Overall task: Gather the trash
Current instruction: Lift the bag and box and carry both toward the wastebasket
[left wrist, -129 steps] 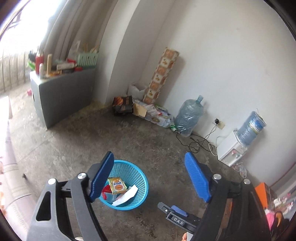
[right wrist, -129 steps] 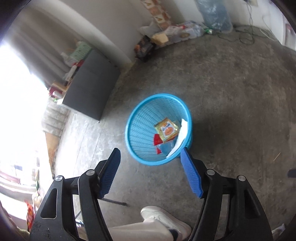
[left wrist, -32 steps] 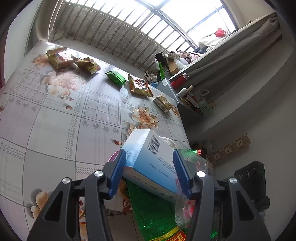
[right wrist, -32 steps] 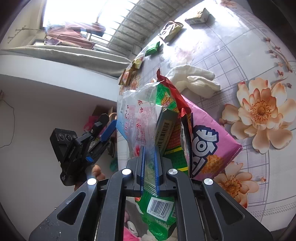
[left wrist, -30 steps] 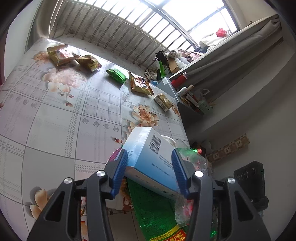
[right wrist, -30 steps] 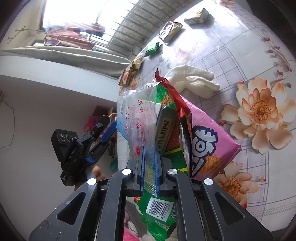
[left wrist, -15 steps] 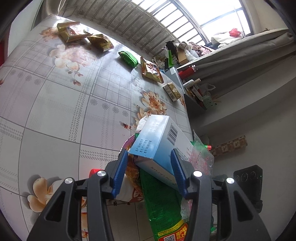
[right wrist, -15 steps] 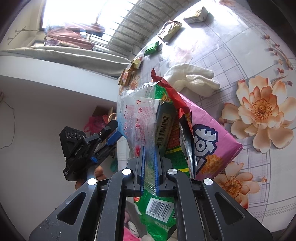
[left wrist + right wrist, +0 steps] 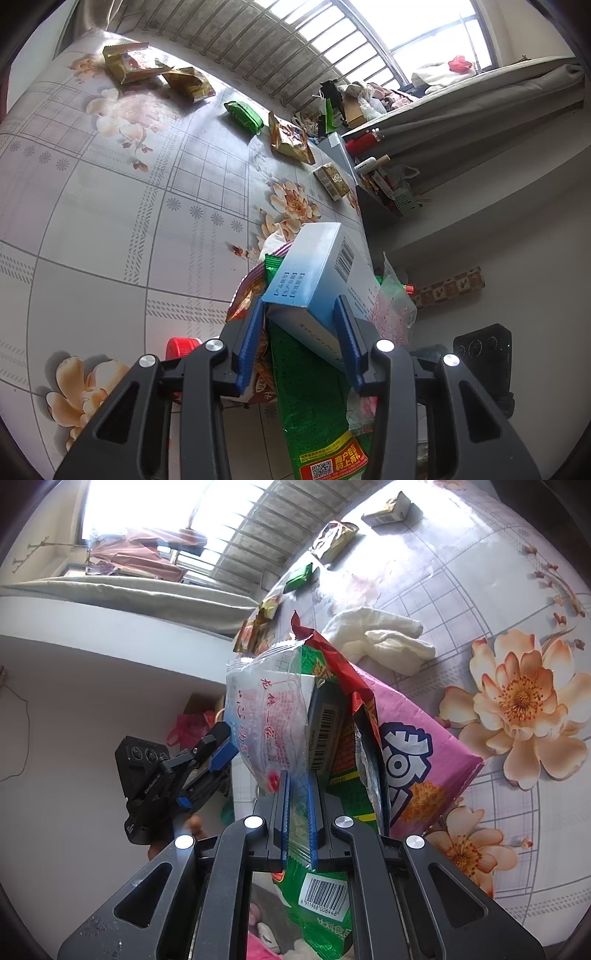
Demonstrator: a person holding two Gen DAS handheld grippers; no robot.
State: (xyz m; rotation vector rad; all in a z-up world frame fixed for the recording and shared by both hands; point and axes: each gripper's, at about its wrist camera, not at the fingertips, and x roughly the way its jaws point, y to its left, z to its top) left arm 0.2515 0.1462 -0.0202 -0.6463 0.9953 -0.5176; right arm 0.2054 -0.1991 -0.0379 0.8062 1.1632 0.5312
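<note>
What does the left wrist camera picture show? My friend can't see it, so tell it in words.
The left gripper has just been closing around a light blue box that lies on a pile of snack bags at the edge of a flowery table. More wrappers lie scattered farther away near a barred window.

The bench point(image 9: 110, 206) wore a smooth, faintly sheeny printed cloth of flowers and checks. The blue box point(image 9: 317, 273) looked like matt cardboard. The clear bag point(image 9: 269, 720) was thin, crinkled, glossy plastic film; the green wrapper point(image 9: 310, 398) and the pink packet point(image 9: 417, 746) shone like foil-lined plastic. A white rag point(image 9: 380, 638) lay soft and rumpled, matt cloth. The right gripper point(image 9: 298, 812) was matt black plastic with ribbed blue pads point(image 9: 284, 812) and bright metal screws.
</note>
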